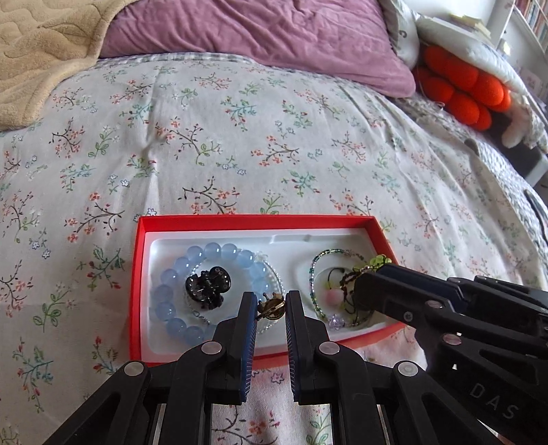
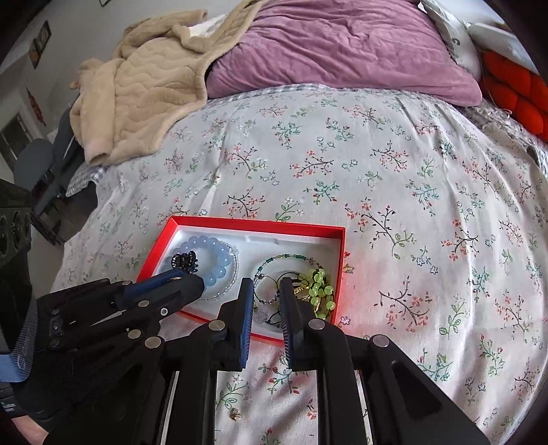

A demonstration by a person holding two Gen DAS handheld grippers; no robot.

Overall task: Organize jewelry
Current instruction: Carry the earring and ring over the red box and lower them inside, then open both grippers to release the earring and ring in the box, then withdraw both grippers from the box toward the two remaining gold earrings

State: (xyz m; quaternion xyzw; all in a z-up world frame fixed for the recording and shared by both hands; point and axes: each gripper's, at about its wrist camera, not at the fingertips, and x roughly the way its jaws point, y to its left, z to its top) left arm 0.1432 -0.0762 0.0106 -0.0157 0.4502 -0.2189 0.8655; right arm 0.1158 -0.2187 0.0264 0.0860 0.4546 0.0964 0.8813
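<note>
A red box [image 1: 205,219] with a white insert lies on the floral bedspread; it also shows in the right wrist view [image 2: 260,224]. Its left hollow holds a blue bead bracelet [image 1: 171,291] and a black hair claw [image 1: 208,285]. Its right hollow holds a green beaded necklace [image 1: 318,263], a pink bead and dark cords. My left gripper [image 1: 271,308] is open over the box's near edge, with a small gold brooch [image 1: 270,306] between its fingers, touching the left one. My right gripper [image 2: 267,287] is open over the right hollow, beside yellow-green beads [image 2: 320,284].
A small gold piece [image 2: 235,415] lies on the bedspread near the right gripper's base. A purple pillow [image 1: 260,30], a beige blanket [image 2: 144,78] and an orange knotted cushion [image 1: 462,89] lie at the bed's far side. The bed edge drops off at the left in the right wrist view.
</note>
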